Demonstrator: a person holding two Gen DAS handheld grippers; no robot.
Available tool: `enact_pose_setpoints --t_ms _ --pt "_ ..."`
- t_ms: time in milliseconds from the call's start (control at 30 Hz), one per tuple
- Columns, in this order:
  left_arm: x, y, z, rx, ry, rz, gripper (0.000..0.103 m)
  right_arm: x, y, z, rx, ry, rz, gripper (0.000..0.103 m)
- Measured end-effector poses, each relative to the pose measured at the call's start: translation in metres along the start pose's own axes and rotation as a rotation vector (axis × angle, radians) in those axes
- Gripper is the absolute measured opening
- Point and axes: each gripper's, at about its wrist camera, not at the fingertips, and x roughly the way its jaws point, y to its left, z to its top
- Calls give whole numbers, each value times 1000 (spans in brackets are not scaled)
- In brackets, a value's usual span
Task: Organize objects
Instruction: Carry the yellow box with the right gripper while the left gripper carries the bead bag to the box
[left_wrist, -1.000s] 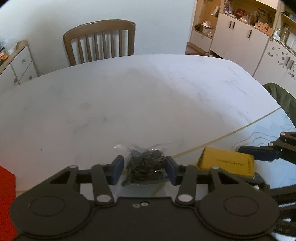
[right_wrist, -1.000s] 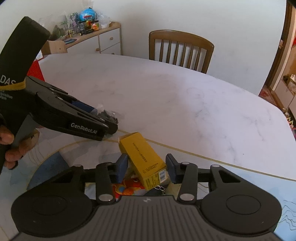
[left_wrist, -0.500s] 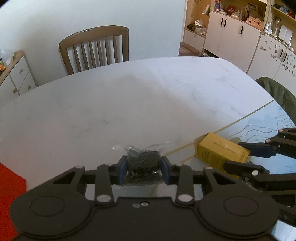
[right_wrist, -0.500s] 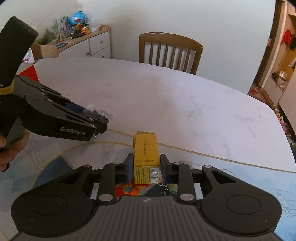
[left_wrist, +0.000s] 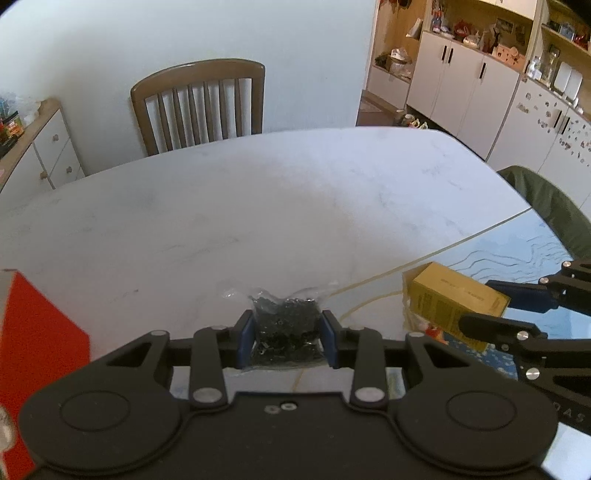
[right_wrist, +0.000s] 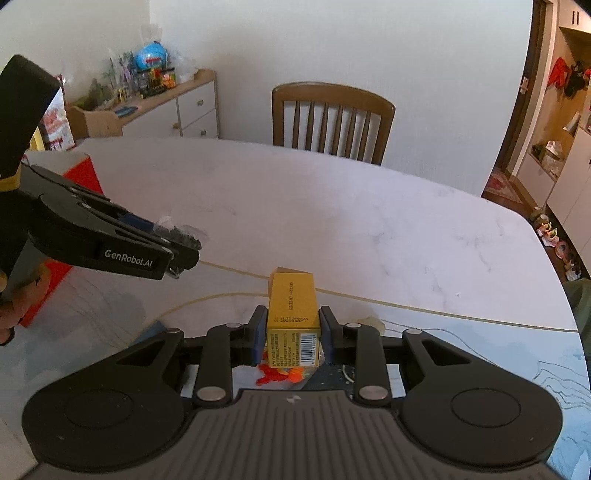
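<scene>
Two tongs clamped: left tongs (left_wrist: 286, 338) pinch crinkly clear bag (left_wrist: 284, 325); right tongs (right_wrist: 293, 341) grip yellow carton (right_wrist: 293, 312).

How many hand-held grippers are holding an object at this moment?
2. The left hand-held gripper is shut on the clear bag of dark pieces; the right hand-held gripper is shut on the yellow box.

"GenRobot.AI" stands in white letters on the side of the left gripper (right_wrist: 184, 254). "DAS" shows faintly on the right gripper's (left_wrist: 517, 314) body in the left view. The yellow box (right_wrist: 293, 314) carries a barcode and lines of small dark print, too small to read; its top bears a printed code, also illegible
</scene>
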Motion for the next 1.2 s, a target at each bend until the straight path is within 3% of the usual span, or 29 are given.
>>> enact_pose_setpoints --t_ms 400,567,1200 --pt "-64 22 -6 -36 -32 -27 36 -54 42 24 20 -92 78 29" --pt "-95 37 -13 -53 -82 -11 36 -72 67 36 21 -129 115 29" --pt "-184 149 -48 -197 -158 67 36 -89 186 74 -41 -191 251 29"
